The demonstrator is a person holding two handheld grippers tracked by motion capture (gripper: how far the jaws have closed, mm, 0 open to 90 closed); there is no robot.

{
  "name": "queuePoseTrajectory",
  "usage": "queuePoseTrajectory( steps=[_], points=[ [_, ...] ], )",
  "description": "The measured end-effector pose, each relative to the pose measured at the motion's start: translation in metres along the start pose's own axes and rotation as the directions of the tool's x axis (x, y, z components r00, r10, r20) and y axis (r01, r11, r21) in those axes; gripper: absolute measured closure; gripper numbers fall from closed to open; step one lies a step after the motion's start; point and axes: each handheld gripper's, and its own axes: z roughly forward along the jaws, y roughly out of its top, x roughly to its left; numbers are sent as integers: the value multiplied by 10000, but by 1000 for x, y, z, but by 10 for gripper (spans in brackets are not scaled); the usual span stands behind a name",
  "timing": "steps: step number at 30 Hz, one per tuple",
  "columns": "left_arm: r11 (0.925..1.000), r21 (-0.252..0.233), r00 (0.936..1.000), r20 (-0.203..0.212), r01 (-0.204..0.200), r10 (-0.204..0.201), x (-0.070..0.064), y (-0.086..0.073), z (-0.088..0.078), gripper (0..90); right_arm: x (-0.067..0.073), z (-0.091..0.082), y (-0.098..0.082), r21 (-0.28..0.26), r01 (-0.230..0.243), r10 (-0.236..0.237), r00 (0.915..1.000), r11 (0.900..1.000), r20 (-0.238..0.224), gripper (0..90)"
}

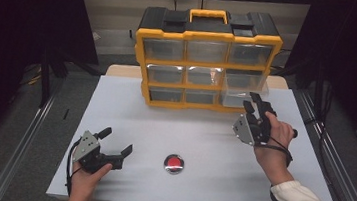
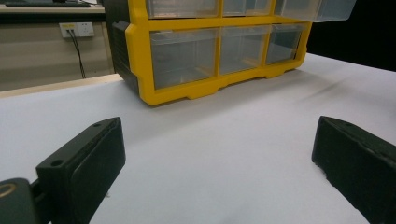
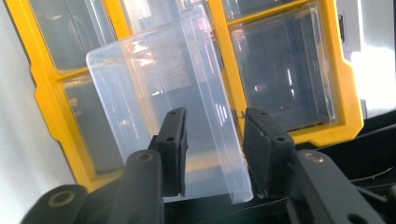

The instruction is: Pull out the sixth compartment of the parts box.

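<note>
Right gripper view, clear drawer (image 3: 154,93) pulled out, right tongs (image 3: 215,149) seemingly astride its front, left tongs (image 2: 215,168) wide.

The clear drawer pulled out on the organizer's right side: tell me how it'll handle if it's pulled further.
The clear drawer looks thin-walled plastic, so probably light and slightly flexible. Its glossy faces may slip between the right tongs, which straddle its front wall. It appears empty, so little should shift inside.

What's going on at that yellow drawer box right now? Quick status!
Left gripper open, idle over the table. Right gripper open around the clear drawer's front lip, drawer partly pulled out of the organizer. Red button well clear.
</note>
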Motion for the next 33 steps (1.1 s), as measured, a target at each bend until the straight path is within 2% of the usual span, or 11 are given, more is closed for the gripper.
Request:
queuePoseTrajectory(
  steps=[1,2,4,6,9,13,17,20,23,29,33],
  points=[
    [10000,-9,9999,61,87,-87,-1,0,0,26,-1,-1,0,-73,40,-40,10000,10000,-55,595],
    [10000,-1,9999,62,84,-84,-1,0,0,27,1,-2,-1,-54,-261,261,9996,9996,-66,579],
    [10000,15,10000,-13,-82,82,0,0,0,27,2,-3,-1,-146,-418,416,9990,9990,-144,575],
    [10000,-4,9999,61,82,-82,-1,0,0,27,6,-5,-2,-147,-877,874,9960,9960,-189,558],
    [10000,4,10000,-5,-2,2,0,0,0,27,8,-7,-3,-250,-1134,1127,9932,9932,-309,546],
    [10000,8,10000,-9,0,0,0,0,0,27,13,-10,-5,-301,-1820,1799,9818,9828,-609,518],
    [10000,6,10000,-20,-4,4,0,0,0,27,18,-14,-6,-348,-2495,2458,9654,9677,-868,465],
    [10000,9,10000,-22,-10,10,0,0,0,27,22,-16,-7,-293,-3139,3089,9444,9490,-1124,400],
    [10000,0,10000,-28,-76,76,1,0,0,27,27,-18,-9,-206,-3847,3779,9143,9228,-1457,360],
    [10000,-6,10000,-22,-39,39,0,0,0,27,39,-19,-11,-6,-5031,4924,8461,8642,-2042,313],
    [10000,6,10000,-64,-36,36,1,0,-1,27,43,-20,-11,203,-5799,5657,7856,8144,-2505,274]
  ],
)
